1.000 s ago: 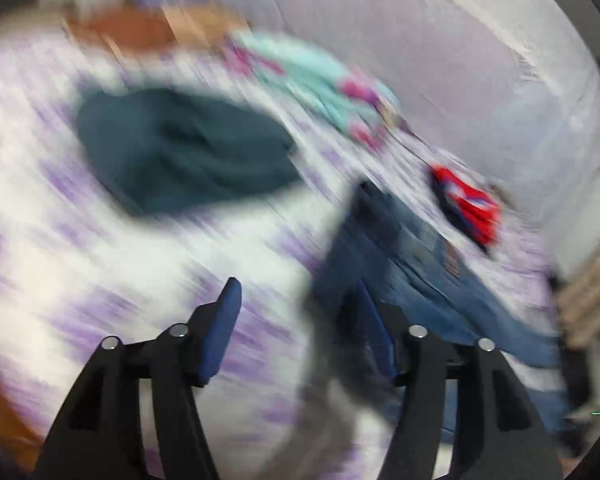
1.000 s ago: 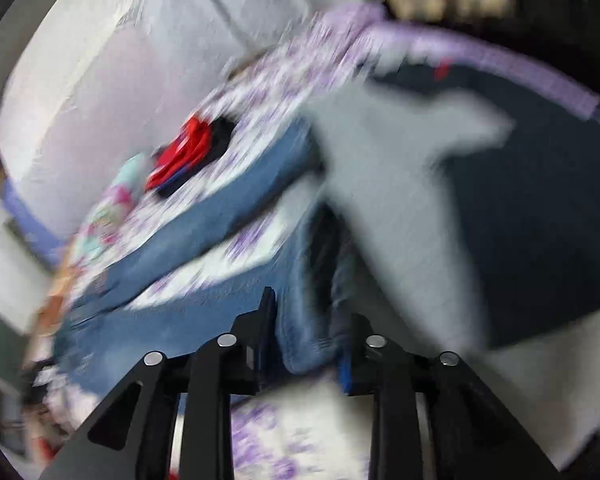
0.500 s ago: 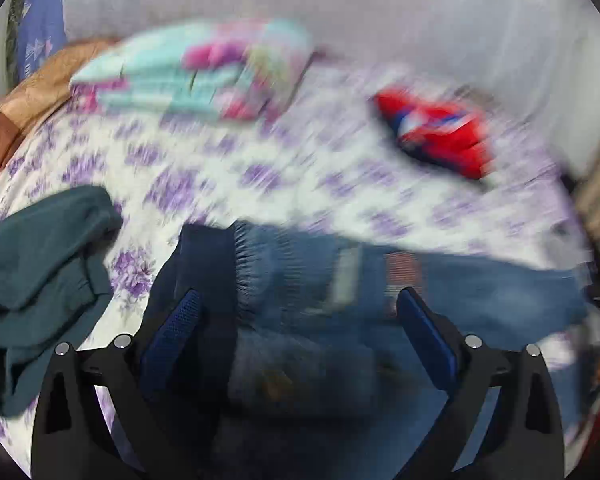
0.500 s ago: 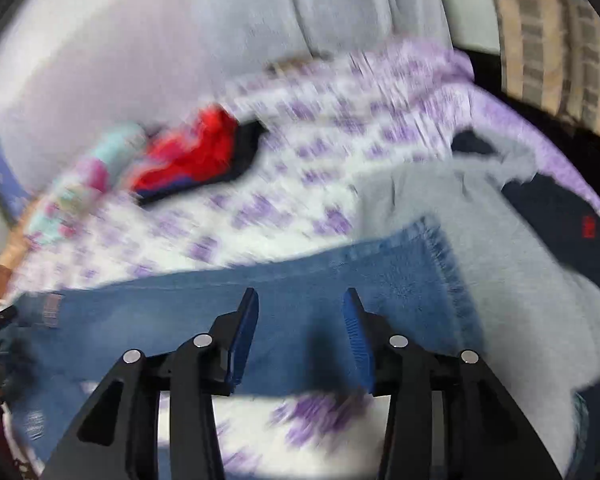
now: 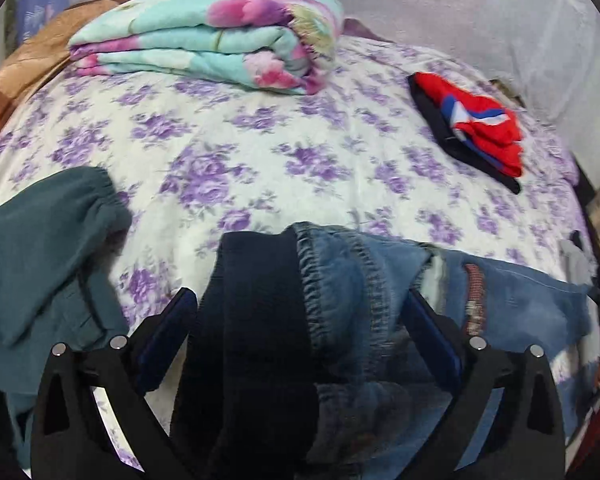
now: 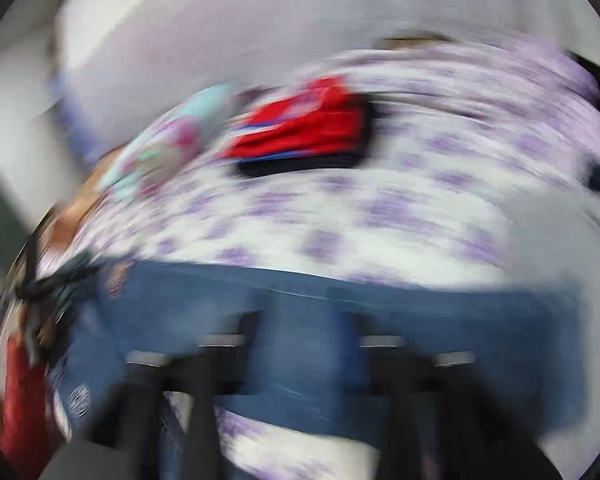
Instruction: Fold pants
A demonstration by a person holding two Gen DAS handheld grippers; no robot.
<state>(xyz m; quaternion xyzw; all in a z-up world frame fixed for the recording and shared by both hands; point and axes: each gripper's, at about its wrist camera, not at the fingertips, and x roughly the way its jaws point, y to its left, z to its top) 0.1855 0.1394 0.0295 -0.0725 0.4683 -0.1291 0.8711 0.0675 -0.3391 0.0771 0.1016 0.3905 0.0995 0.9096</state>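
Left tool (image 5: 300, 312) gapes wide over the jeans (image 5: 340, 292) waistband on the bed (image 5: 260, 152), gripping nothing; right tool (image 6: 300, 328) is opening above the denim leg, pads clear

Bed (image 5: 284, 160) with purple-flowered white sheet, pale plain wall (image 5: 440, 4) behind, soft even light

Blue denim pants (image 5: 340, 288), laid flat lengthwise, waistband bunched, on bed

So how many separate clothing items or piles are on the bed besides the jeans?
3: a teal garment at the left edge, a folded floral blanket at the back, and a red and dark folded pile at the right. More may lie out of view.
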